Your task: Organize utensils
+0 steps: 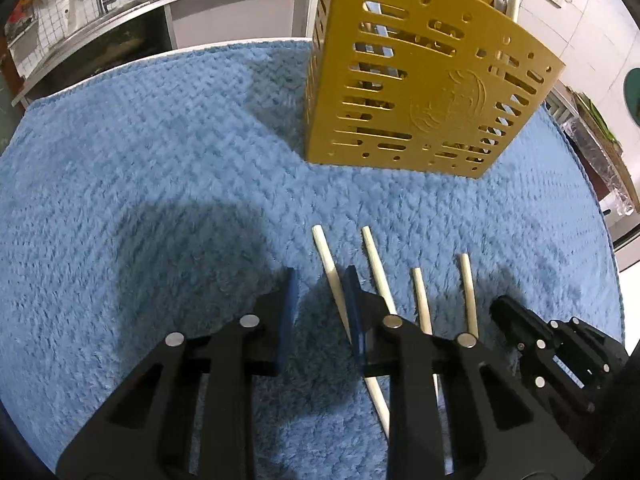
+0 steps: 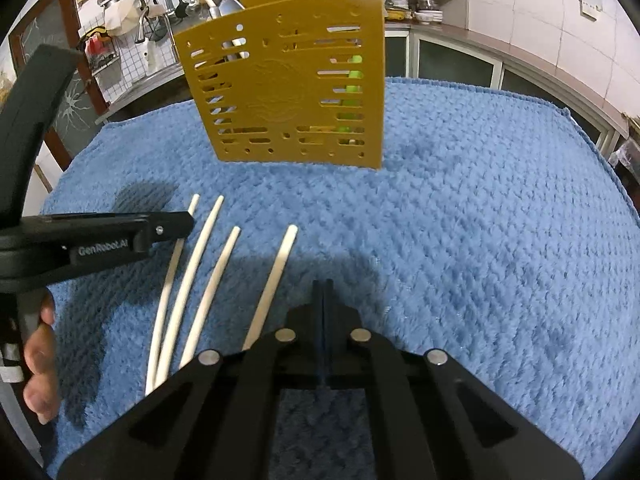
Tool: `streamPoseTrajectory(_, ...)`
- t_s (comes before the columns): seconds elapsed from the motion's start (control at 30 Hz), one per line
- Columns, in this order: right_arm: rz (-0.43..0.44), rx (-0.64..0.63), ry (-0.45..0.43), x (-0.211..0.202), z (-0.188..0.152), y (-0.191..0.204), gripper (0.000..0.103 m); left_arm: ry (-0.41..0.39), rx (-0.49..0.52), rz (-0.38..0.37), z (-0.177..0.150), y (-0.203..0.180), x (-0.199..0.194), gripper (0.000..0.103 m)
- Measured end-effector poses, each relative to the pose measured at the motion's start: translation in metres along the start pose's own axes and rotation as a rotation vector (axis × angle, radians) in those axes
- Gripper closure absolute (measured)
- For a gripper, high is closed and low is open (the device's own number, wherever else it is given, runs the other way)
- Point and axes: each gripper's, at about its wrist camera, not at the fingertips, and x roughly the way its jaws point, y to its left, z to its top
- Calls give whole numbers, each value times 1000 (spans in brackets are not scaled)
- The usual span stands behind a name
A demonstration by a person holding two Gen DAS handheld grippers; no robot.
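Cream chopsticks (image 2: 208,276), four together, lie on the blue towel (image 1: 140,160) near the golden holder (image 1: 420,92). Left gripper (image 1: 320,292) stands partly open, perhaps straddling the leftmost stick; right gripper (image 2: 322,292) is closed, empty. Neighbouring sticks may roll away if nudged.

Surface (image 1: 208,46): pale edge visible at the far side only; otherwise covered by a blue fleecy cloth (image 1: 160,152) with a woven, ridged pile, spread flat nearly to the edges.

Directly on the cloth:
- Gold perforated utensil holder (image 1: 420,92), upright, toward the far side; slotted walls, items standing inside.
- Four cream chopsticks (image 2: 200,264), lying loose on the near part, side by side, roughly parallel, slightly fanned, tips toward the holder, well apart from it.
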Motion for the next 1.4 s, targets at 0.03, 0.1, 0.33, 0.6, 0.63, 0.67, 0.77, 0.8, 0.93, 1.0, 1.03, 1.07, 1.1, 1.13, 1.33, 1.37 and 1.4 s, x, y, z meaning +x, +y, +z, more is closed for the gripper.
streamPoseTrajectory(0.03, 1, 4, -2, -1, 0, 0, 103, 1, 8, 7, 0, -1, 0, 80)
streamPoseTrajectory(0.1, 5, 12, -5, -1, 0, 0, 103, 8, 19, 20, 1, -5, 2, 80)
streamPoseTrajectory(0.33, 10, 26, -12, -1, 2, 5, 100, -32, 40, 25, 0, -5, 1, 97)
streamPoseTrajectory(0.6, 29, 31, -25, -2, 8, 18, 100, -64, 74, 53, -8, 8, -13, 103)
streamPoseTrajectory(0.63, 28, 30, -21, 0, 9, 20, 100, -58, 65, 48, -7, 13, -13, 103)
streamPoseTrajectory(0.67, 23, 26, -15, 2, 9, 23, 100, -56, 42, 29, -6, 20, -13, 103)
streamPoseTrajectory(0.77, 18, 24, -12, 3, 9, 26, 100, -63, -1, -11, -4, 32, -16, 103)
streamPoseTrajectory(0.8, 18, 26, -9, 3, 9, 27, 100, -66, -5, -12, -3, 33, -17, 103)
streamPoseTrajectory(0.93, 30, 40, -1, 4, 10, 28, 100, -73, -15, -26, 0, 35, -22, 103)
streamPoseTrajectory(1.0, 12, 31, 6, 6, 10, 33, 99, -75, -7, -20, 0, 34, -23, 103)
streamPoseTrajectory(1.03, 5, 32, 9, 7, 10, 35, 98, -76, -6, -18, -1, 34, -24, 103)
streamPoseTrajectory(1.07, -6, 36, 14, 8, 11, 36, 98, -77, -6, -14, -2, 34, -24, 103)
streamPoseTrajectory(1.1, -9, 43, 16, 8, 11, 37, 98, -76, -6, -10, -1, 35, -24, 103)
streamPoseTrajectory(1.13, -12, 49, 21, 8, 11, 38, 96, -75, -6, -7, -2, 36, -24, 103)
streamPoseTrajectory(1.33, -18, 58, 23, 9, 4, 37, 93, -64, -21, 6, -2, 49, -17, 103)
streamPoseTrajectory(1.37, -19, 55, 21, 9, 3, 37, 93, -62, -28, 4, -2, 52, -16, 103)
streamPoseTrajectory(1.4, -22, 48, 19, 10, 3, 38, 93, -61, -34, 0, -3, 54, -16, 103)
